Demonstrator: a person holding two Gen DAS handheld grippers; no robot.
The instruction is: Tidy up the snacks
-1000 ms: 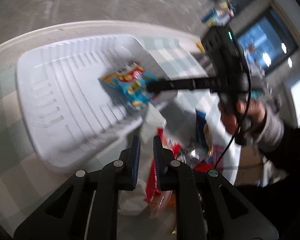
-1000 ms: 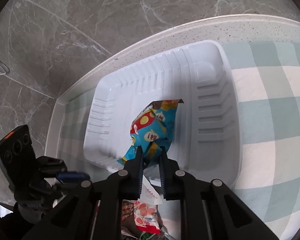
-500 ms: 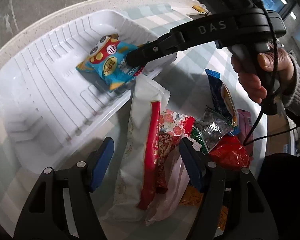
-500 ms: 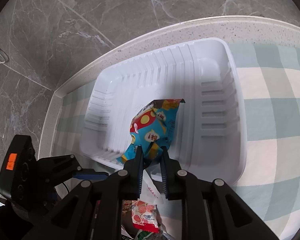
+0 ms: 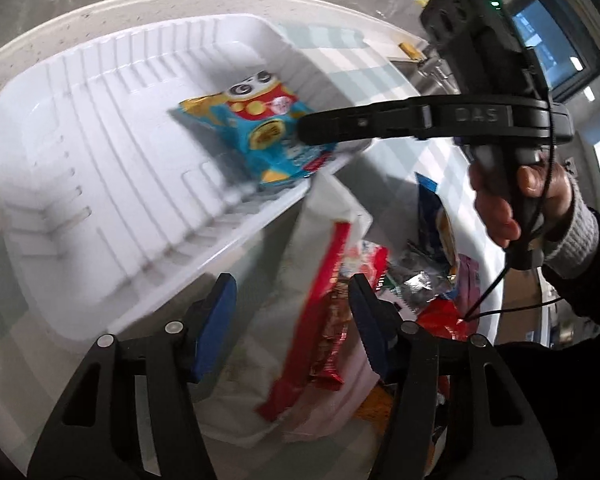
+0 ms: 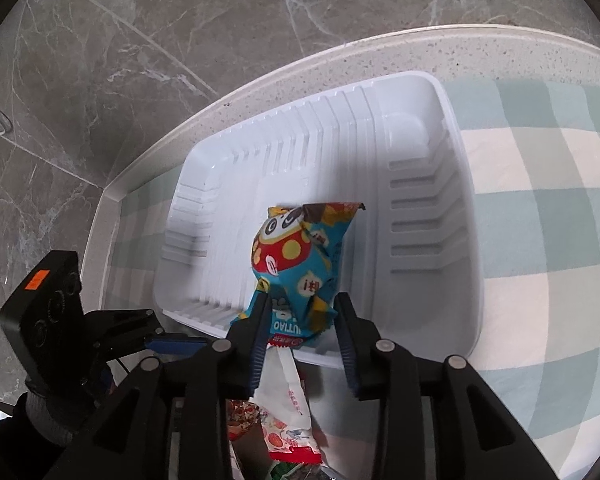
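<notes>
From the left wrist, our left gripper (image 5: 292,320) hung parted, jaws just narrowing, over a white-and-red packet (image 5: 320,312). From the right wrist, our right gripper (image 6: 302,334) had just released the blue snack bag (image 6: 300,268) in the white tray (image 6: 456,184).

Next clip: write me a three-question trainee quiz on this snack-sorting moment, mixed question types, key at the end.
1. True or false: the white tray already holds several snack packets.
2. Multiple choice: the blue cartoon packet lies A) on the checked cloth, B) inside the tray, C) in the pile with the other snacks.
3. Short answer: which snack lies between the open jaws of the left gripper?

Key
1. False: only one packet is in it.
2. B. The right gripper has just been opening, the packet's near end between its pads.
3. The long red-and-white packet, on top of the pile beside the tray.
</notes>
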